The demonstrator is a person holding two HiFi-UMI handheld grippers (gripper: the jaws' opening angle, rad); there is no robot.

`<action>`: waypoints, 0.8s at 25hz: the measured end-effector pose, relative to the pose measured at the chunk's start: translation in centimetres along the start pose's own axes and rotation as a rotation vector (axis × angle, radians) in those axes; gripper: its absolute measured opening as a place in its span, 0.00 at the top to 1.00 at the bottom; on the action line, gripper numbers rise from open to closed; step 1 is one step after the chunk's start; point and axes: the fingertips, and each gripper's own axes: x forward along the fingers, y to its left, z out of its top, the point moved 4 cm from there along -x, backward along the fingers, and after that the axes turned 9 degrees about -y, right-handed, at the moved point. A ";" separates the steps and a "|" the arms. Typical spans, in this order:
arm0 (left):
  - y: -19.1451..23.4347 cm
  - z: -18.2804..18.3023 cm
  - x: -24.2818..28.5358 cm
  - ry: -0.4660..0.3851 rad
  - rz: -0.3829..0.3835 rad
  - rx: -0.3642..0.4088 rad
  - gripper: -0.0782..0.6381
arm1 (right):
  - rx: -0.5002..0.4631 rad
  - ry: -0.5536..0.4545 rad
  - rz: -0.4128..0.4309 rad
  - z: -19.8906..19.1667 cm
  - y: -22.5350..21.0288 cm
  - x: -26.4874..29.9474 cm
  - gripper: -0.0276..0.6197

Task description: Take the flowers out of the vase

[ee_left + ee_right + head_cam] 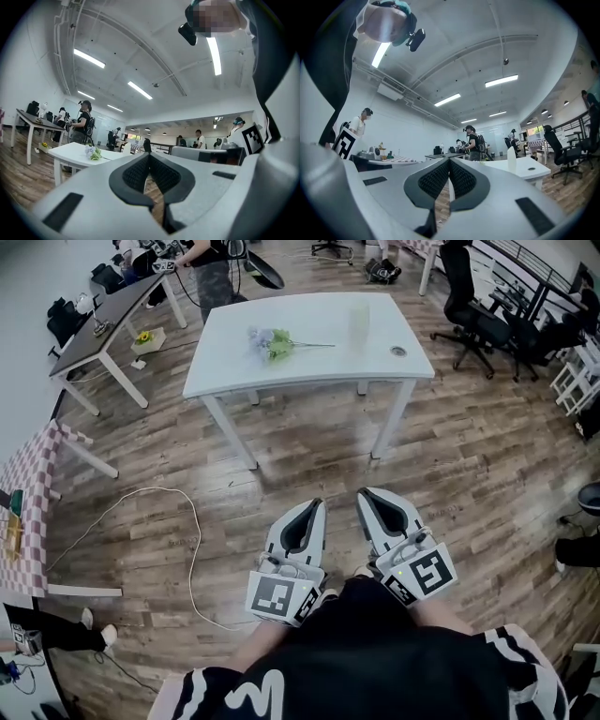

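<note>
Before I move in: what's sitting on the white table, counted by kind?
Flower bunch, lying flat: 1
Vase, upright, apart from the flowers: 1
Total: 2

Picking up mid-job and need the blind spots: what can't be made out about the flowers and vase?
- vase: head view, too small and pale to tell whether stems remain inside.
- flowers: head view, too small to count stems.
- Right gripper view: flowers out of sight, likely behind the right gripper itself.
</note>
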 end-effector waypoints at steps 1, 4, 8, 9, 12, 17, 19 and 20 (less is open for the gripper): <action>0.0 -0.1 -0.1 0.003 0.000 -0.005 0.88 | 0.003 -0.002 0.001 0.1 0.2 0.0 0.93; -0.1 -0.1 -0.5 0.005 -0.005 -0.003 0.88 | -0.002 -0.018 0.001 0.5 0.5 -0.1 0.93; -0.2 0.0 -1.0 -0.004 -0.015 0.011 0.88 | 0.012 -0.025 0.009 0.7 1.1 -0.1 0.93; -0.1 0.1 -1.0 -0.008 -0.012 0.011 0.88 | 0.020 -0.039 0.015 1.0 1.3 0.0 0.93; 0.1 0.3 -1.2 -0.014 -0.008 0.014 0.88 | 0.007 -0.049 0.023 1.1 1.4 0.2 0.93; 0.5 0.6 -1.3 -0.018 0.007 0.010 0.88 | -0.006 -0.033 0.030 1.0 1.6 0.6 0.93; 0.6 0.7 -1.1 -0.017 0.012 0.007 0.88 | -0.005 -0.035 0.033 1.1 1.5 0.7 0.93; 0.5 0.7 -1.0 -0.015 0.012 0.007 0.88 | -0.012 -0.034 0.032 1.1 1.3 0.8 0.93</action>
